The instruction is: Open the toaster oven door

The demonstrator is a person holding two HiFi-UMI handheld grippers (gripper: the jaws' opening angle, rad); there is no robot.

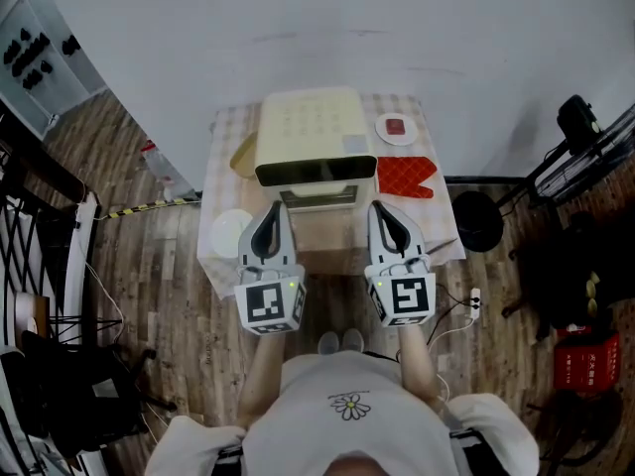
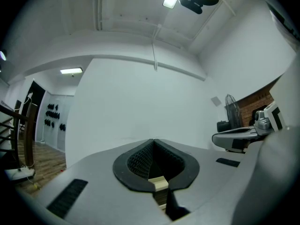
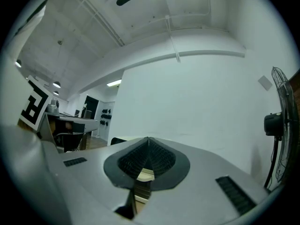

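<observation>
Both hand-held grippers shut and empty, just short of the toaster oven; door looks closed.

The toaster oven (image 1: 309, 132) sits mid-worktop (image 1: 337, 251) on a checked cloth, its dark door (image 1: 316, 173) facing the person. The left hand-held gripper (image 1: 277, 208) and the right hand-held gripper (image 1: 380, 207) point at it, jaws pressed together, nothing between them. Risks, as I judge them:
- Going in shut means no grip on the handle, and the tips would shove the oven back on the cloth.
- A hard pull could drag the whole oven forward toward the red mitt (image 1: 405, 177) or the white plate (image 1: 230, 232).

Only the head view shows the door, the layout and the gap to the oven. The gripper views tilt up at wall and ceiling and catch just a cream sliver under the jaws, but they confirm the closed tips.
</observation>
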